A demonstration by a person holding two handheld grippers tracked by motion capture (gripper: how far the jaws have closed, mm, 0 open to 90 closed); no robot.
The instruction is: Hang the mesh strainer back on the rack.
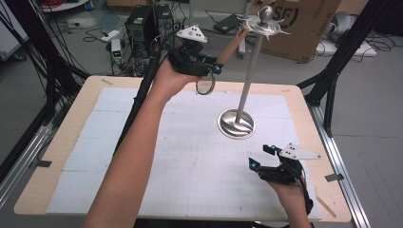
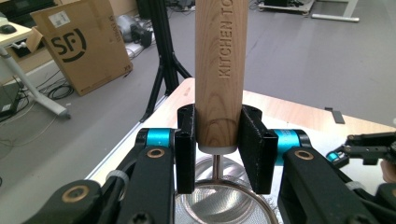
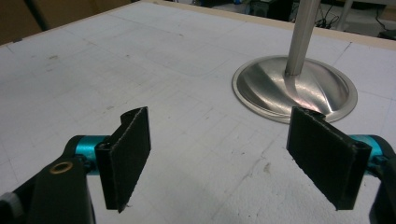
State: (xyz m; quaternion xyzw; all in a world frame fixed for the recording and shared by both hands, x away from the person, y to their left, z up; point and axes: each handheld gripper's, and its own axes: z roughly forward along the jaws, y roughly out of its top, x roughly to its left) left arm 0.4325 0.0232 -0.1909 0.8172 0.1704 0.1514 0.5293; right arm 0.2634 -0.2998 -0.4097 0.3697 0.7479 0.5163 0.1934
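Your left gripper (image 1: 215, 67) was up over the far side of the table (image 1: 57, 142), jaws clamped on the wooden handle (image 1: 231, 46) of a strainer (image 1: 205, 86). In the left gripper view both pads (image 2: 186, 144) pressed the handle's (image 2: 220, 70) lower end, one on each side, with "KITCHEN" stamped along the wood. The metal mesh ring (image 2: 224, 200) sat just below the jaws there, joined to the handle by a thin wire stem. From the high view the handle tilted up and away toward the top of the steel stand (image 1: 247, 76); the handle's far end was close to the stand's hooked top (image 1: 264, 24), and contact could not be told.

The stand stood upright on its round base (image 1: 236, 124), on the white mat (image 1: 190, 156) right of centre.

Your right gripper (image 1: 259, 156) was low near the table's near right corner, jaws wide apart with nothing between them. In the right gripper view the pads (image 3: 130, 154) framed bare mat, with the stand's base (image 3: 294, 91) just beyond the farther one.
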